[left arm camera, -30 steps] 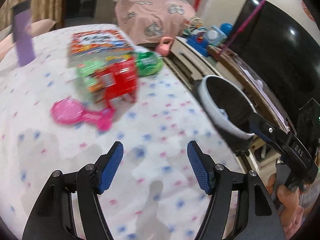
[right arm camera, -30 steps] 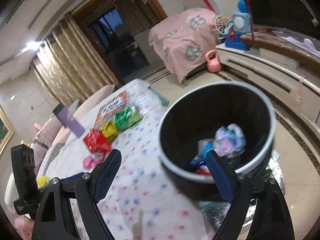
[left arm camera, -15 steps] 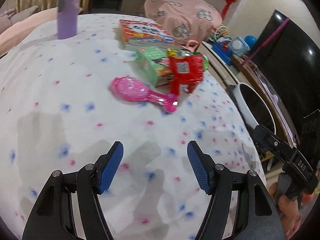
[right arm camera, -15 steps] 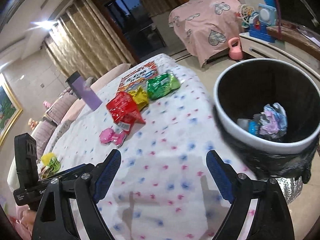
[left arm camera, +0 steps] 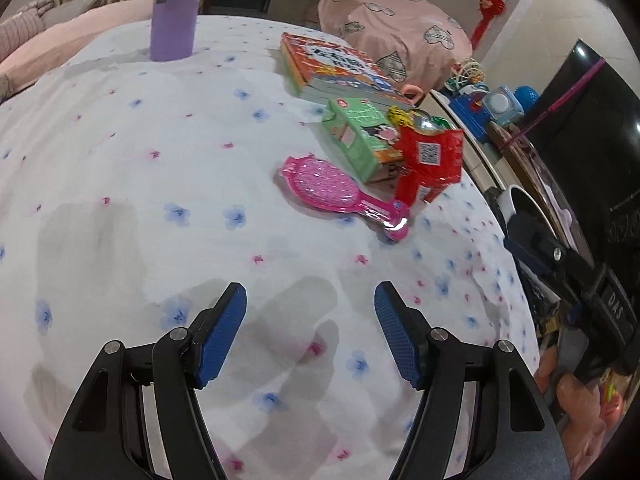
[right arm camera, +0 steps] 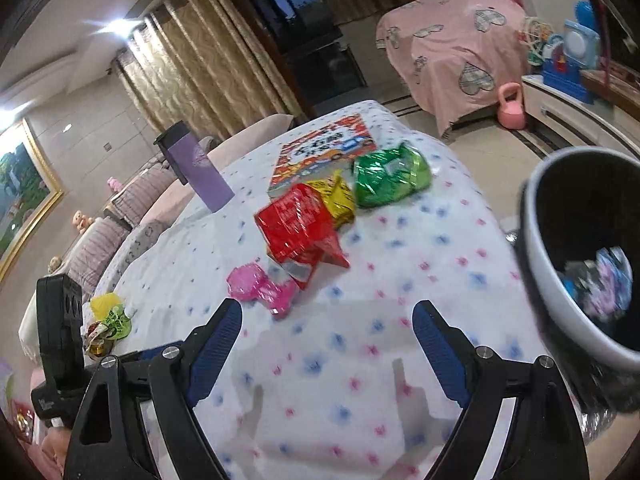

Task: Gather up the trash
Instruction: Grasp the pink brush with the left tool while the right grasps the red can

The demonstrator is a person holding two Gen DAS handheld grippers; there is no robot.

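Both grippers swung from bin [right arm camera: 536, 248] toward table litter, jaws wide, empty.
Red wrapper [right arm camera: 298, 226]: light, crinkly, slippery; pinch a free edge.

**Bystanders on the flowered bench**

A white cloth [left arm camera: 120, 184] dotted with blue and pink flowers covers the bench. A purple tumbler [left arm camera: 173, 12] stands upright at its far side. A colourful book [right arm camera: 322, 156] lies flat near the far edge, and a pink hairbrush [left arm camera: 340, 190] lies nearer the middle. Beyond, a pink heart-print cover [right arm camera: 460, 52] drapes some furniture, with a pink kettlebell [right arm camera: 511, 106] on the floor beside it.
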